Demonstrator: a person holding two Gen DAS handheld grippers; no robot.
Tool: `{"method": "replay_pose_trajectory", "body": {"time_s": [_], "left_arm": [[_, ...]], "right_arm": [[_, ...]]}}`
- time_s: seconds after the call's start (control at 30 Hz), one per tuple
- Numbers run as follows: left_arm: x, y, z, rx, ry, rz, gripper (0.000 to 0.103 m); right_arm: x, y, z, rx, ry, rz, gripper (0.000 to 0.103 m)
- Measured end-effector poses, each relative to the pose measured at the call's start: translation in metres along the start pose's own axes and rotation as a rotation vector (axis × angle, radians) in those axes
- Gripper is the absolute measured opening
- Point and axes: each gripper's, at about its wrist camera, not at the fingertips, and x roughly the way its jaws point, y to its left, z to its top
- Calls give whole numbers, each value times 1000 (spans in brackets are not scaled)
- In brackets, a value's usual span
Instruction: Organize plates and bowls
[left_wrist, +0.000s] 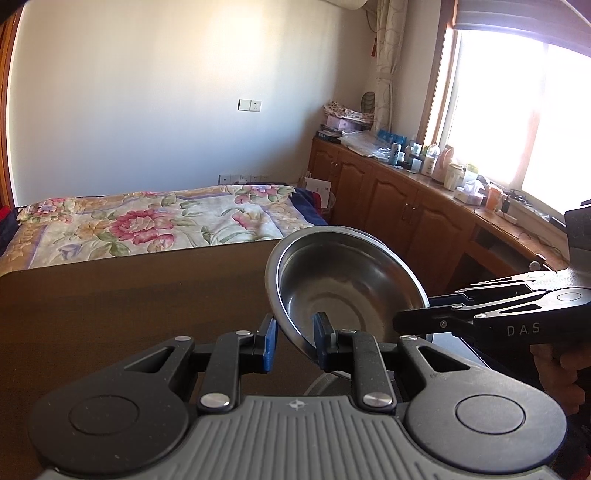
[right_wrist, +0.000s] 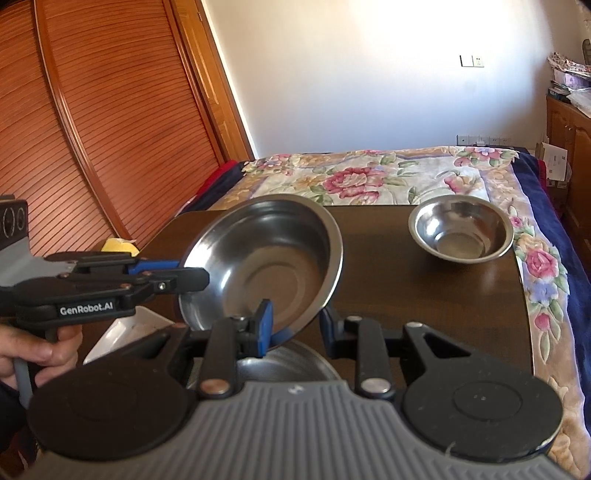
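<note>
Steel plate (right_wrist: 280, 258), tilted, pinched at its rim by both tongs.

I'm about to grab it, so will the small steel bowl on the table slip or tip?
The steel bowl looks thin and polished, so probably light and slippery. With a narrow base under a flared rim, it may tip.
</note>
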Motion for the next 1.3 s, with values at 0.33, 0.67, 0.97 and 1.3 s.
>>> {"method": "replay_pose_trajectory", "body": {"time_s": [0.33, 0.67, 0.97, 1.3], "left_arm": [[-18, -7, -14, 2, -8, -10, 24], [-30, -14, -43, -6, 10, -29, 25], [-34, -19, -63, -8, 34, -50, 25], [-31, -22, -76, 11, 61, -47, 26]], "right_arm": [[-14, 10, -13, -9, -3, -6, 29], [-21, 16, -39, -9, 5, -11, 30], [-25, 20, -61, 8, 8, -16, 30], [-24, 21, -74, 23, -12, -40, 26]]}}
